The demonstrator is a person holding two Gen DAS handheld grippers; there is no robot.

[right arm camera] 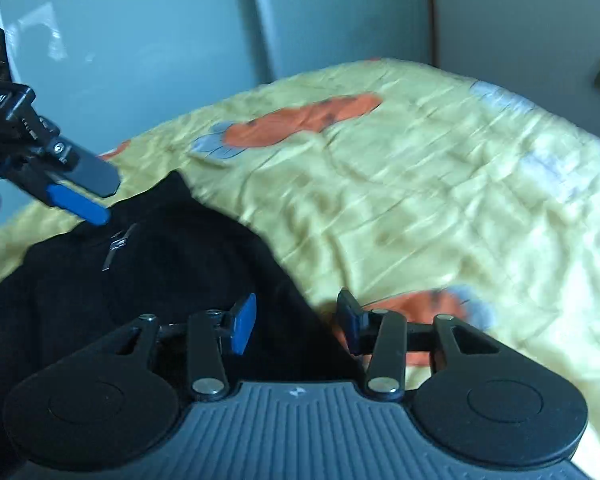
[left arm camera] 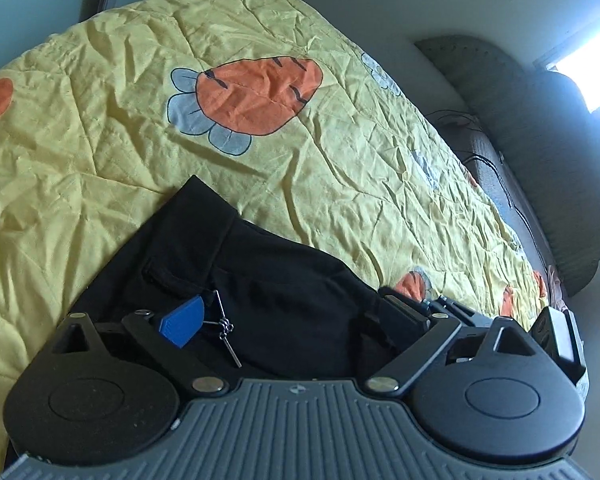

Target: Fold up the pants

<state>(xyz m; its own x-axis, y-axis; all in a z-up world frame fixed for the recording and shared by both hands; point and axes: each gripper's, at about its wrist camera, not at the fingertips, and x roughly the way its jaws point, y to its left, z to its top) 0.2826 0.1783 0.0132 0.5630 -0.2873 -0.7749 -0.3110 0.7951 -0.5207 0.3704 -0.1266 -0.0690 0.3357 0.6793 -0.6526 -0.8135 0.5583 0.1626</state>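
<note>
Now both claws hang open and empty: left claw (left arm camera: pixel 296 312) wide, right claw (right arm camera: pixel 296 324) part-open, over black pants (left arm camera: pixel 260 280) on quilt (left arm camera: pixel 140 140). I'd pinch the edge squarely, fold flat.

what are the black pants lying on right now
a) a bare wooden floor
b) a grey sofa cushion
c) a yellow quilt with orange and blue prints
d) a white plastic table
c: the black pants lie spread on the crinkled yellow quilt, whose orange prints with pale blue petals show around them in both wrist views.
</note>
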